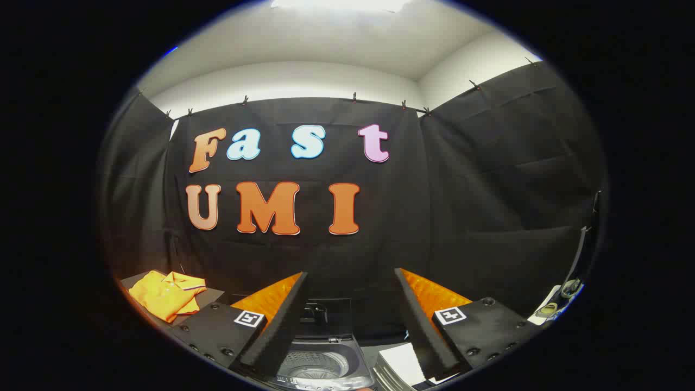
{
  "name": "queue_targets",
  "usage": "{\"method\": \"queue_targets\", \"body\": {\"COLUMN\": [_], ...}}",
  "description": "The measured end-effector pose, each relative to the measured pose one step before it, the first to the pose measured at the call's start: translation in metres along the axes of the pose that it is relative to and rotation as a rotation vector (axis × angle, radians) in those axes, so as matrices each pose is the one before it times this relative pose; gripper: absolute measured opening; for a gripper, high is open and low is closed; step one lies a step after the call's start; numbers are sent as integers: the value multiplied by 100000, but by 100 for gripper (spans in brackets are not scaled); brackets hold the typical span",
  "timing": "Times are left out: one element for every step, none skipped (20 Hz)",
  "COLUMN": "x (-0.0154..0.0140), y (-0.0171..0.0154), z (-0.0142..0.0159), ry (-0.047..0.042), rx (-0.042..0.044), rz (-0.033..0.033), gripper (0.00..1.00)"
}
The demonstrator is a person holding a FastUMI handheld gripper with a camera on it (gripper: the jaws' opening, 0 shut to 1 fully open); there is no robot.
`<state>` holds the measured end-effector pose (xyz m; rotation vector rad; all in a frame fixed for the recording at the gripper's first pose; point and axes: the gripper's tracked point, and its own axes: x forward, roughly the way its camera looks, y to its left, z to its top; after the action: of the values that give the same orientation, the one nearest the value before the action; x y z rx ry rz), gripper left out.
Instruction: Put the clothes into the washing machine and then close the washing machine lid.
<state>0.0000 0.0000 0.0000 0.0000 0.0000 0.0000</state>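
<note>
Claw spread wide above an open toy washing machine, shirt off to the left.

In the gripper view, the claw (350, 326) holds its two fingers well apart with nothing between them. At the bottom centre of the frame, between the fingers, sits the small grey top-loading washing machine (320, 364), its dark lid (328, 317) raised upright and the drum exposed. The folded orange polo shirt (165, 293) lies on the dark bench (212, 295) at the lower left, beside the left finger.
</note>
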Motion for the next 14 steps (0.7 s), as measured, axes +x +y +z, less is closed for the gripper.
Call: {"method": "queue_targets", "body": {"x": [39,-21,75,-81,16,-92,-56,125,-65,95,-148,-5,-80,9], "y": [-14,-46,44,35,53,-55,70,-12,7,23,28,8,-33,36], "z": [77,-5,-94,70,-102,76,48,64,-6,45,97,43,146,81], "ry": [-7,83,78,27,104,96,-49,-33,-131,-103,-78,-60,-52,-41], "rx": [-40,11,83,73,48,-37,-125,-182,-116,-23,64,48,-4,-54], "rz": [-199,-106,-60,76,22,34,-30,-107,19,1,16,51,-45,-64], "gripper": [98,98,98,98,98,98,98,98,98,98,98,98,98,98]}}
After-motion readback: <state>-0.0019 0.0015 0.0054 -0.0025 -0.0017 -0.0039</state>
